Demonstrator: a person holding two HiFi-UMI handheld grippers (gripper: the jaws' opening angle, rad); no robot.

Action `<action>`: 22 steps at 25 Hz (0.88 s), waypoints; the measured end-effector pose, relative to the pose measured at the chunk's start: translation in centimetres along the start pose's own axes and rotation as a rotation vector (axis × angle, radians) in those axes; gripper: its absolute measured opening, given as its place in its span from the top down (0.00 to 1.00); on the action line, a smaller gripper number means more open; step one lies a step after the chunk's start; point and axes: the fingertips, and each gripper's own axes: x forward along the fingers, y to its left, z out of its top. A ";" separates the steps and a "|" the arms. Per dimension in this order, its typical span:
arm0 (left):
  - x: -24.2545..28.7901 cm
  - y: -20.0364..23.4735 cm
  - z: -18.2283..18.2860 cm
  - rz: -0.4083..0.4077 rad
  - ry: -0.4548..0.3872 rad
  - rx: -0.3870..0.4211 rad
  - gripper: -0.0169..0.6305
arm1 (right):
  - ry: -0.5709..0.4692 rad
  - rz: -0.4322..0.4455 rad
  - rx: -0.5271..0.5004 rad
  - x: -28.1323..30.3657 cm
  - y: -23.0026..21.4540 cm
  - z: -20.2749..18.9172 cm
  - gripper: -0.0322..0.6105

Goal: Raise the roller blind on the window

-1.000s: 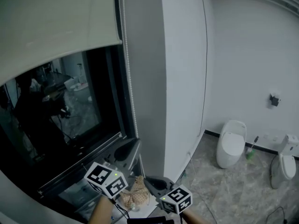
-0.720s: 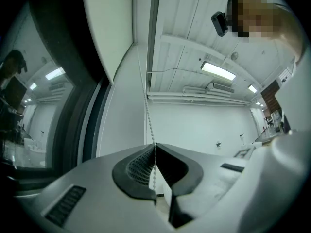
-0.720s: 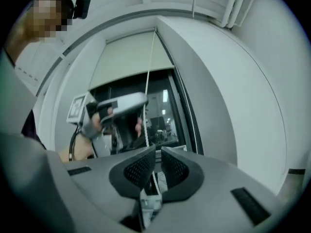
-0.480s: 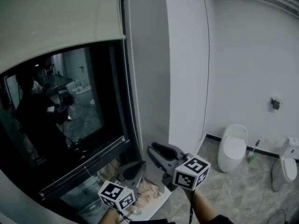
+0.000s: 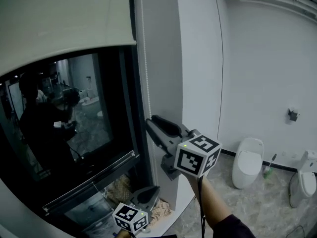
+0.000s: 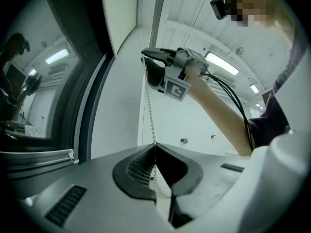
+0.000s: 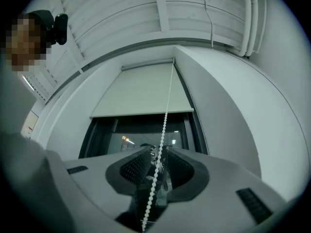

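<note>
where the bead chain [image 5: 146, 78] hangs down the right edge of the window [image 5: 74, 133], it is gripped low down by the left gripper [image 6: 154, 148]. its jaws are seen pressed together on the chain at their tips, and the beads rise straight up from the pinch. the right gripper [image 5: 150, 121] is held higher on the same chain, level with the middle of the dark glass, at the end of a bare forearm [image 5: 207, 202]. in the right gripper view its jaws are seen spread a little, with the chain running between the ribbed pads [image 7: 133, 166] but not clamped by them. the roller blind [image 5: 59, 19] is found at the top of the window, drawn over the upper part only. its bottom edge lies well above both grippers, and the lower glass is left uncovered. a person's reflection [image 5: 42, 128] can be made out in the pane. a white toilet [image 5: 246, 162] is seen against the far wall on the grey stone floor [image 5: 247, 207], with a brush [image 5: 269, 165] just beside it. a second white fixture [image 5: 302, 177] is seen near the right edge.
</note>
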 end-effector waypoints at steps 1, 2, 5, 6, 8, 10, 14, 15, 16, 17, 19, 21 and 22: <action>0.1 -0.2 -0.5 -0.008 0.010 -0.006 0.95 | -0.005 -0.003 -0.002 0.3 0.0 0.2 0.83; 0.1 -0.5 -0.8 -0.017 0.020 -0.010 0.95 | -0.012 -0.006 -0.001 0.5 -0.1 0.4 0.83; 0.0 -0.8 -1.6 -0.031 0.041 -0.009 0.95 | -0.052 -0.029 0.011 0.5 -0.7 1.1 0.83; -0.2 -0.7 -1.8 -0.032 0.047 -0.008 0.95 | -0.062 -0.042 0.007 0.4 -0.9 1.3 0.83; -0.3 -0.5 -2.2 -0.037 0.058 -0.006 0.95 | -0.059 -0.061 -0.017 0.4 -1.0 1.3 0.84; -0.4 -0.6 -2.3 -0.044 0.062 -0.009 0.95 | -0.041 -0.063 -0.039 0.6 -0.9 1.1 0.90; -0.4 -0.7 -3.1 -0.056 0.090 -0.029 0.95 | -0.032 -0.060 -0.099 0.3 -0.4 1.3 0.92; -0.6 -0.6 -3.3 -0.056 0.087 -0.043 0.95 | -0.039 -0.065 -0.116 0.0 -0.2 1.4 0.92; -0.9 -0.3 -3.3 -0.053 0.074 -0.060 0.95 | -0.047 -0.069 -0.128 -0.4 -0.1 1.6 0.92; -1.1 0.0 -2.9 -0.048 0.053 -0.077 0.95 | -0.052 -0.073 -0.138 -0.9 0.1 1.8 0.92; -1.5 0.7 -1.0 -0.041 0.002 -0.089 0.95 | -0.045 -0.078 -0.156 -1.6 0.4 1.8 0.92; -1.7 1.2 1.7 -0.035 -0.047 -0.064 0.95 | -0.026 -0.084 -0.176 -2.0 0.5 1.1 0.92; -1.8 1.4 3.3 -0.030 -0.071 -0.048 0.95 | -0.017 -0.085 -0.181 -2.2 0.5 0.6 0.92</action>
